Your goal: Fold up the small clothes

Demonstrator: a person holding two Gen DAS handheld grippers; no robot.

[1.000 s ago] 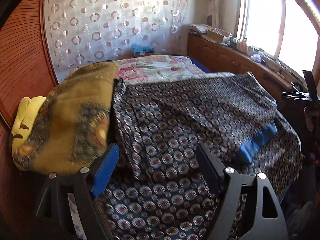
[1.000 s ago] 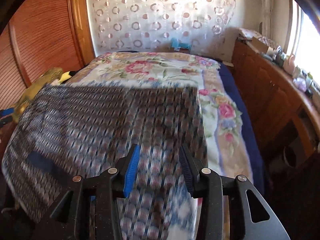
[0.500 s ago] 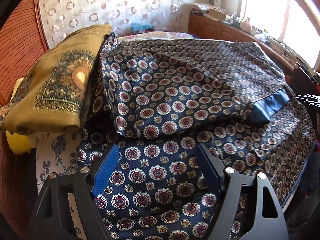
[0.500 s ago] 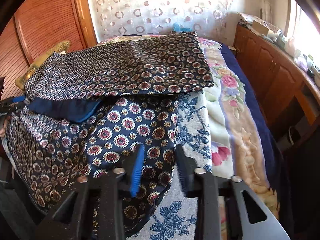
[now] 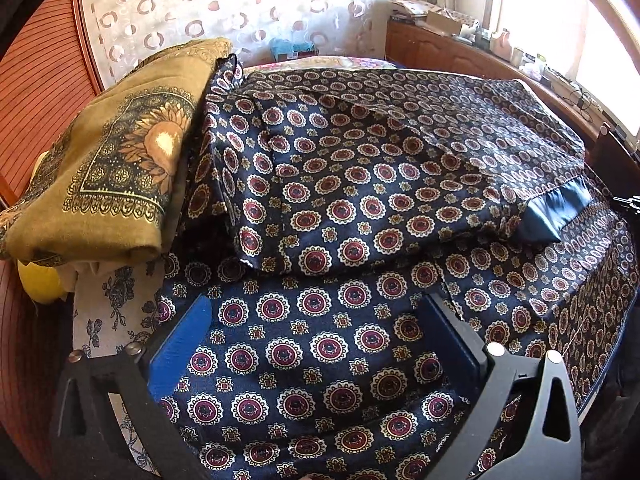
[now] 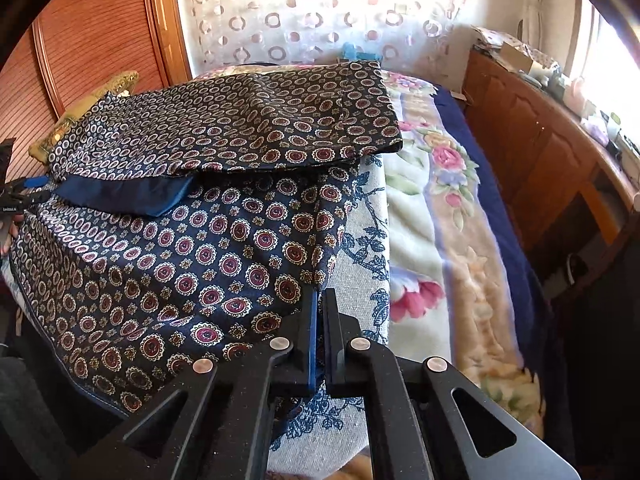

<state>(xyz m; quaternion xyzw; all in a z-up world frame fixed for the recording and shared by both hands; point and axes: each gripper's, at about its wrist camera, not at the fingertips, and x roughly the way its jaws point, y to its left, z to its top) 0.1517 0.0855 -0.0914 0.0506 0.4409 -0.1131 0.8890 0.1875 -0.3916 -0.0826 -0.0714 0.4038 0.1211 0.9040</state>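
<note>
Navy medallion-print garment (image 5: pixel 360 184) spread on bed, top part folded over.
Left hand-held gripper (image 5: pixel 316 340) spread wide over the near, smooth satin layer, jaws just opened further, cloth under the gap, pads not pressing. Right hand-held gripper (image 6: pixel 319 320) just closed, pinched on the garment's edge near the bed's side, over a white blue-flowered cover (image 6: pixel 360 280). Plain blue cuff (image 5: pixel 556 212) poking from the fold. Ochre patterned cloth (image 5: pixel 108 168) stacked against the garment's far-left side. Seen only from right wrist: fleecy floral blanket (image 6: pixel 432 216) and wooden cabinet (image 6: pixel 540 152) alongside the bed.
</note>
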